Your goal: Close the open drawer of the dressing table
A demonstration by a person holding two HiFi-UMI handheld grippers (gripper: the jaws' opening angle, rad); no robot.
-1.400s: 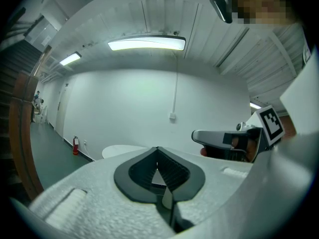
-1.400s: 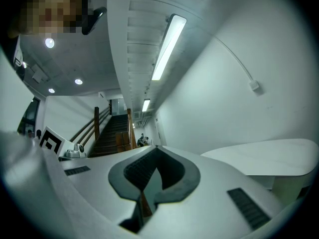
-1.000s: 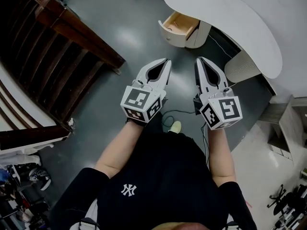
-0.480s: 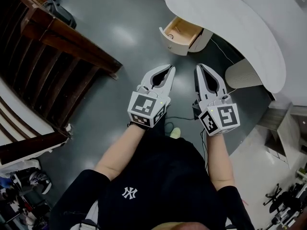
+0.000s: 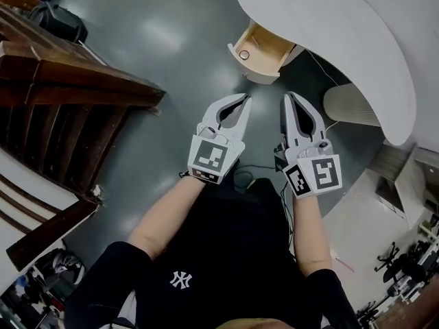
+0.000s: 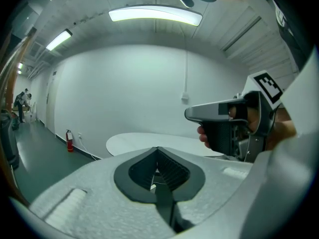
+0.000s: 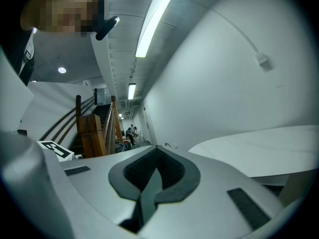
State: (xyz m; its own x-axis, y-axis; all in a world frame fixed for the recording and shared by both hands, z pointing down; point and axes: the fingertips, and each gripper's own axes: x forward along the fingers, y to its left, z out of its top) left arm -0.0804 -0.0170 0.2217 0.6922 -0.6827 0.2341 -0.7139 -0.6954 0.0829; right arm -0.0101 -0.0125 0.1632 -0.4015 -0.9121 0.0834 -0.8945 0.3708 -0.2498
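The white dressing table [image 5: 343, 26] curves across the upper right of the head view. Its drawer [image 5: 269, 41] stands pulled out, showing a bare wooden inside and a round knob [image 5: 243, 55] on its white front. My left gripper [image 5: 243, 99] is held out short of the drawer front, shut and empty. My right gripper [image 5: 289, 96] is beside it, also shut and empty. Neither touches the drawer. In the left gripper view the left gripper [image 6: 158, 149] points level at the tabletop [image 6: 144, 142]. The right gripper view shows the right gripper [image 7: 156, 148] beside the tabletop [image 7: 259, 151].
A dark wooden stair railing [image 5: 75, 94] fills the left side. A white ribbed cylinder [image 5: 350, 105] stands under the table at the right. A cable [image 5: 257, 162] lies on the grey floor by my feet. A fire extinguisher [image 6: 70, 139] stands by the far wall.
The person has walked toward the dressing table, carrying both shut grippers forward and lower. The drawer is now nearer the fingertips, and the staircase has slid off to the left.
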